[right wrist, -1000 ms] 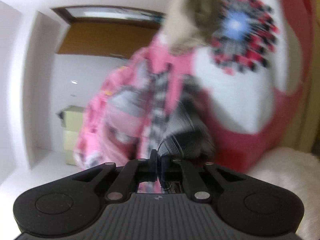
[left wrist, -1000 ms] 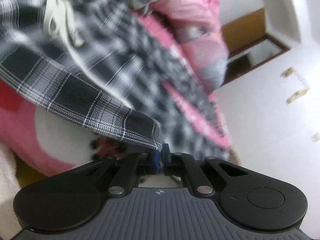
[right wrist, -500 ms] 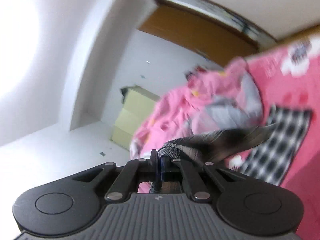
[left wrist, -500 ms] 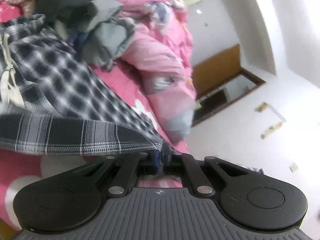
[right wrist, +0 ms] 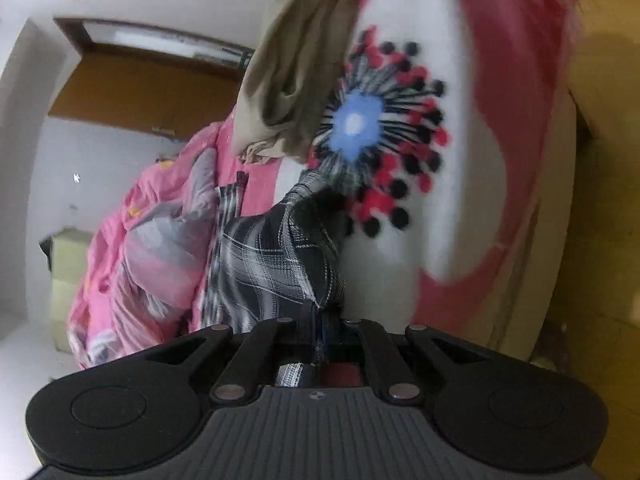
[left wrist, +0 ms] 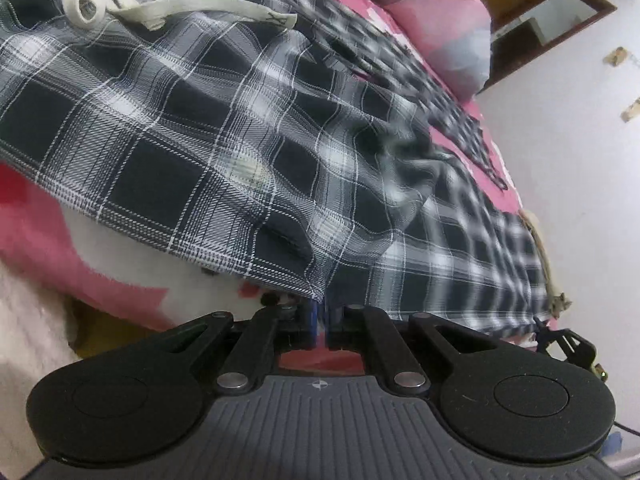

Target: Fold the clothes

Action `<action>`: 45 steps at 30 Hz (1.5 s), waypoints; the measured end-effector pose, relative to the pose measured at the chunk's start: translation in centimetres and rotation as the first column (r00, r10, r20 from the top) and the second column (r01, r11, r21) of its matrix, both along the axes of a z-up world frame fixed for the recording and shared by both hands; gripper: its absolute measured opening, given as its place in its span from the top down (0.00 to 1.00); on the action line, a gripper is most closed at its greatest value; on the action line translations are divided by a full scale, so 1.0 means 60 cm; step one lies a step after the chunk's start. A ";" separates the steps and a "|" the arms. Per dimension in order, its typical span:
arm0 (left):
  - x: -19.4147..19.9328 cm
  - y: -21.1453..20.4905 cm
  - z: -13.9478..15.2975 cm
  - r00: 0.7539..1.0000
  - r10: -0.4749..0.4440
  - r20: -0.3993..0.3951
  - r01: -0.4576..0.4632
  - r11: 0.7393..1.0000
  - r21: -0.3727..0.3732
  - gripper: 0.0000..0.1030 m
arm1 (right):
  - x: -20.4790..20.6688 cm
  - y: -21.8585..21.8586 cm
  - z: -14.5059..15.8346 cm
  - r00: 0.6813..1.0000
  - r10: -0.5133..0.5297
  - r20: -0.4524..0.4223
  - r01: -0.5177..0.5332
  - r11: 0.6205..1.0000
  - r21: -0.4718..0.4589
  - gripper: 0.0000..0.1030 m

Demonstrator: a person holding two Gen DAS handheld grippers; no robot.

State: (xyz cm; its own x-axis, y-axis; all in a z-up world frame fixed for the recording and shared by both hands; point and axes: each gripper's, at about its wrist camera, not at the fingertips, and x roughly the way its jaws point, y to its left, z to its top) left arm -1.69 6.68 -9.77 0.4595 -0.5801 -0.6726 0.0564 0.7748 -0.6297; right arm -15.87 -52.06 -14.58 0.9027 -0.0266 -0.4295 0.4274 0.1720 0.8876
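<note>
Black-and-white plaid shorts [left wrist: 224, 128] with a white drawstring [left wrist: 160, 8] lie spread over the pink flowered bedspread [left wrist: 48, 240]. My left gripper [left wrist: 320, 312] is shut on a hem corner of the shorts, low over the bed. In the right wrist view the same plaid shorts [right wrist: 272, 264] bunch up in front of my right gripper [right wrist: 320, 328], which is shut on another edge of them. The pinched cloth hides the fingertips of both grippers.
A pink and grey quilt [right wrist: 152, 248] is heaped at the far side of the bed [left wrist: 448, 28]. A crumpled beige garment [right wrist: 296, 64] lies on the bedspread's blue-centred flower print [right wrist: 360, 120]. A wooden door [right wrist: 140, 92], white walls and a pale cabinet [right wrist: 64, 280] stand beyond.
Both grippers have swung down from facing the wall and door back toward the bed, still shut on the plaid shorts, which now lie spread lower and closer over the bedspread.
</note>
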 end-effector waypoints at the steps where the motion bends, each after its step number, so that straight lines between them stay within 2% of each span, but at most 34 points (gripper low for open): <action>1: 0.001 -0.001 0.004 1.000 -0.006 0.007 0.006 1.000 0.009 0.99 | -0.003 0.002 0.010 1.000 0.004 0.017 -0.004 1.000 -0.023 0.97; 3: 0.003 -0.005 0.014 0.999 -0.025 0.027 0.024 0.999 0.040 0.99 | -0.007 0.008 0.028 0.999 0.019 0.039 -0.016 0.997 -0.071 0.97; 5: -0.001 -0.012 0.005 0.999 -0.047 0.016 0.046 0.995 0.086 0.96 | 0.008 0.008 0.022 1.000 0.027 0.007 -0.026 0.994 -0.101 0.97; 7: -0.005 -0.017 -0.002 0.997 -0.073 -0.002 0.073 0.990 0.120 0.92 | 0.007 0.001 0.006 0.999 0.030 -0.042 -0.034 0.995 -0.093 0.97; 9: -0.011 -0.021 0.003 0.994 -0.107 -0.011 0.107 0.983 0.152 0.87 | -0.002 -0.002 -0.003 0.999 0.031 -0.044 -0.034 0.997 -0.065 0.97; 10: -0.014 -0.023 0.009 0.991 -0.132 -0.013 0.132 0.977 0.168 0.79 | -0.006 -0.004 -0.007 0.998 0.032 -0.045 -0.035 0.998 -0.051 0.94; 11: -0.016 -0.024 0.014 0.986 -0.166 -0.016 0.166 0.969 0.185 0.76 | -0.010 -0.004 -0.005 0.998 0.033 -0.050 -0.036 0.998 -0.056 0.94; 15: -0.042 -0.015 0.044 0.957 -0.288 0.032 0.274 0.935 0.226 0.72 | -0.029 -0.005 0.029 0.998 0.034 -0.058 -0.041 0.992 -0.123 0.85; 17: -0.051 -0.006 0.063 0.952 -0.297 0.075 0.276 0.937 0.212 0.70 | -0.036 -0.006 0.048 0.998 0.029 -0.051 -0.037 0.986 -0.164 0.79; 18: -0.052 -0.001 0.071 0.951 -0.292 0.101 0.269 0.943 0.194 0.69 | -0.039 -0.010 0.056 0.998 0.020 -0.054 -0.030 0.981 -0.190 0.72; 19: -0.049 0.003 0.078 0.953 -0.272 0.132 0.250 0.954 0.163 0.65 | -0.032 -0.015 0.063 0.998 0.009 -0.064 -0.023 0.976 -0.215 0.70; 20: -0.046 0.008 0.085 0.954 -0.252 0.162 0.232 0.964 0.131 0.62 | -0.019 -0.018 0.068 0.997 -0.002 -0.076 -0.016 0.971 -0.238 0.69; 22: -0.031 0.010 0.090 0.960 -0.211 0.182 0.197 0.976 0.091 0.61 | -0.002 -0.034 0.066 0.996 -0.014 -0.089 -0.007 0.973 -0.232 0.67; 25: -0.012 -0.001 0.088 0.967 -0.185 0.176 0.172 0.981 0.087 0.61 | 0.023 -0.050 0.055 0.994 0.016 -0.108 -0.039 0.976 -0.215 0.66; 27: -0.001 -0.021 0.080 0.969 -0.187 0.164 0.175 0.981 0.089 0.61 | 0.044 -0.045 0.057 0.991 0.047 -0.124 -0.077 0.967 -0.245 0.67; 29: 0.006 -0.033 0.074 0.970 -0.195 0.148 0.183 0.979 0.092 0.61 | 0.061 -0.030 0.071 0.986 0.069 -0.154 -0.117 0.938 -0.326 0.85; 30: 0.009 -0.037 0.072 0.970 -0.199 0.142 0.186 0.978 0.096 0.61 | 0.067 -0.021 0.080 0.984 0.069 -0.165 -0.126 0.921 -0.368 0.97; 32: 0.015 -0.044 0.066 0.971 -0.200 0.129 0.187 0.977 0.106 0.61 | 0.074 -0.003 0.102 0.985 0.059 -0.161 -0.125 0.889 -0.441 0.97; 34: 0.022 -0.048 0.058 0.974 -0.195 0.114 0.181 0.976 0.119 0.61 | 0.088 0.026 0.131 0.991 0.086 -0.104 -0.127 0.850 -0.511 0.97; 35: 0.026 -0.051 0.055 0.976 -0.191 0.108 0.176 0.976 0.130 0.61 | 0.101 0.050 0.146 0.989 0.124 -0.081 -0.148 0.816 -0.559 0.97; 36: 0.029 -0.055 0.053 0.976 -0.188 0.107 0.172 0.975 0.142 0.61 | 0.117 0.081 0.162 0.980 0.184 -0.072 -0.189 0.765 -0.616 0.97; 37: 0.032 -0.059 0.051 0.976 -0.186 0.109 0.168 0.974 0.154 0.61 | 0.136 0.120 0.172 0.959 0.269 -0.089 -0.256 0.692 -0.675 0.97; 38: 0.035 -0.063 0.050 0.977 -0.181 0.114 0.162 0.973 0.164 0.61 | 0.156 0.161 0.179 0.925 0.358 -0.126 -0.332 0.601 -0.727 0.97; 39: 0.037 -0.066 0.050 0.977 -0.174 0.120 0.152 0.973 0.172 0.61 | 0.171 0.206 0.180 0.875 0.446 -0.186 -0.410 0.480 -0.776 0.97; 41: 0.039 -0.071 0.049 0.979 -0.156 0.130 0.131 0.975 0.181 0.61 | 0.187 0.300 0.167 0.748 0.559 -0.358 -0.525 0.170 -0.834 0.97; 42: 0.040 -0.072 0.048 0.980 -0.149 0.132 0.124 0.975 0.183 0.61 | 0.186 0.344 0.153 0.698 0.550 -0.460 -0.550 0.000 -0.835 0.97; 43: 0.040 -0.073 0.047 0.980 -0.146 0.133 0.121 0.976 0.184 0.61 | 0.183 0.376 0.138 0.662 0.523 -0.537 -0.563 -0.126 -0.817 0.97; 44: 0.040 -0.073 0.047 0.980 -0.145 0.135 0.119 0.976 0.185 0.61 | 0.180 0.396 0.126 0.638 0.500 -0.586 -0.571 -0.203 -0.795 0.97; 45: 0.039 -0.073 0.047 0.979 -0.146 0.139 0.119 0.975 0.187 0.61 | 0.179 0.409 0.115 0.622 0.483 -0.617 -0.576 -0.251 -0.778 0.97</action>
State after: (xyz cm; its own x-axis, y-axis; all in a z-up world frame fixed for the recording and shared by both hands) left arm 0.62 2.31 -6.93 0.4905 -0.5208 -0.6987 0.2501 0.8522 -0.4597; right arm -5.14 -27.54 -7.65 0.8044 0.0822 -0.5883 -0.3042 0.9076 -0.2892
